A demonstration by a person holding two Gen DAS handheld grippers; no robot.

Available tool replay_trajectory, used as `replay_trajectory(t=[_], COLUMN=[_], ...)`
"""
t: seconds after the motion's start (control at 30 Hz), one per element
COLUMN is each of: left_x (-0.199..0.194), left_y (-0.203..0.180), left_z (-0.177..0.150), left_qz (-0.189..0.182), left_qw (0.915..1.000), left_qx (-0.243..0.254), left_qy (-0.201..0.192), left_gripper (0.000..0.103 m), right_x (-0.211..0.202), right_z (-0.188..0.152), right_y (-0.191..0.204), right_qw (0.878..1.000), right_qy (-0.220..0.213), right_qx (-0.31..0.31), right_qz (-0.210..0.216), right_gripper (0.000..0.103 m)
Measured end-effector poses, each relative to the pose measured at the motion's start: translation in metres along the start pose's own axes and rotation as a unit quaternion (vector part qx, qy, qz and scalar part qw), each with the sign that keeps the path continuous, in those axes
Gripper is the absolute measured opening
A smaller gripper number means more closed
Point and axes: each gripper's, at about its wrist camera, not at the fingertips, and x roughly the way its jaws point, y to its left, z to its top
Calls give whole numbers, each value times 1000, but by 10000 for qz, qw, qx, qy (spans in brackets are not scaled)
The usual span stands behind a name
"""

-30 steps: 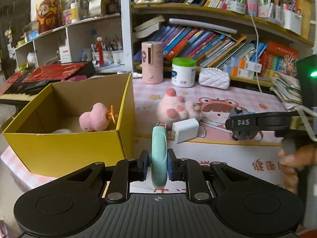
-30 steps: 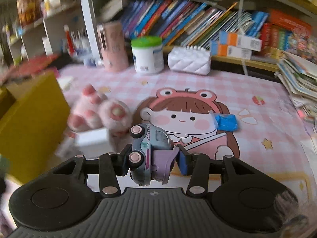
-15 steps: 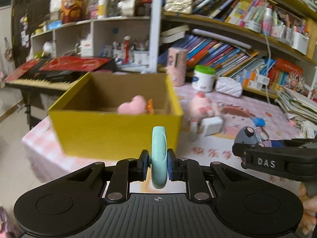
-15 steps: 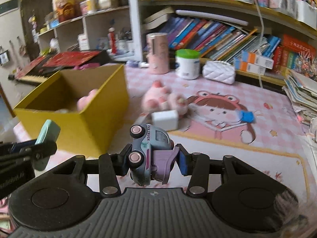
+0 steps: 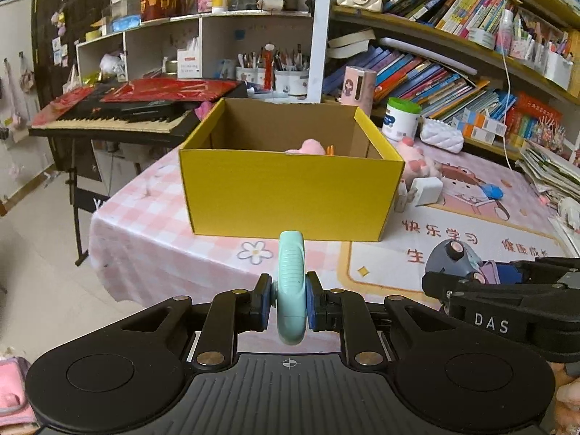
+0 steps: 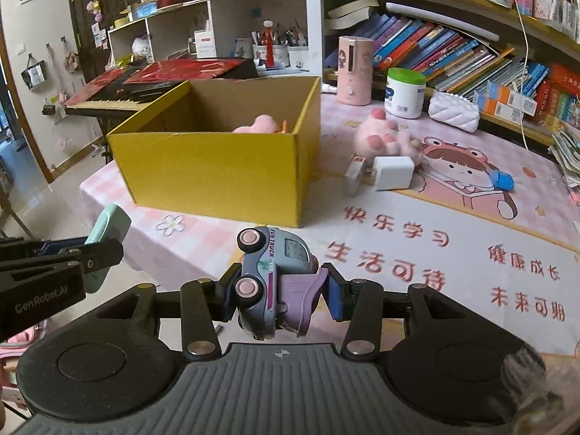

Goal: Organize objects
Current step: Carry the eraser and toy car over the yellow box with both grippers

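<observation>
Now both pairs of fingers are clamped on something. The left gripper (image 5: 289, 302) pinches a flat mint-green disc (image 5: 291, 286) edge-on between its blue pads, and the right gripper (image 6: 277, 291) grips a small toy truck (image 6: 275, 282) tipped on its side, pink wheels facing left.

Compared with a second ago, both hands have pulled back from the desk (image 5: 174, 253). Then the yellow box (image 5: 290, 195) stood close on the left and its inside could be seen from above; now it sits straight ahead and well apart, with its whole front wall in view and the desk's edge and the floor showing below. The grips look unchanged, and neither item has shifted between the pads. My guess is that both pickups are done and the hands are lining up in front of the box to carry the pieces over its rim; neither has been dropped in yet.

The disc is a rounded, ribbed mint thing, thin enough to slip if the pinch eased. The truck is grey-blue with a lilac rear part and lettering on its flank, held across the body.

Further out, the box is open-topped with plain cardboard inside, and a pink plush (image 6: 259, 125) already lies against its right inner wall. To its right on the desk a white charger block (image 6: 393, 173) touches a fluffy pink paw toy (image 6: 380, 141), and a small blue piece (image 6: 502, 180) lies on the cartoon mat, near a bookshelf (image 5: 453, 69).
</observation>
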Motion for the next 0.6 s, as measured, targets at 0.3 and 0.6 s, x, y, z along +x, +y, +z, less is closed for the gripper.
replay_trajectory(t=[0.3,0.6], left_x=[-15,-16], left_y=[16,23], left_z=[-4,0], left_qz=[-91,-249], left_qw=[9995,9991], left_qx=[275,240], left_qy=[-128,-240], left_gripper=[18,18], right_x=[-10,-14], right_z=[-11,-7], right_y=[24,36], right_qw=[9997,9999], right_qy=[-92,-119], right_qx=[227,72], right_qz=[-58,-94], right_gripper=[44,44])
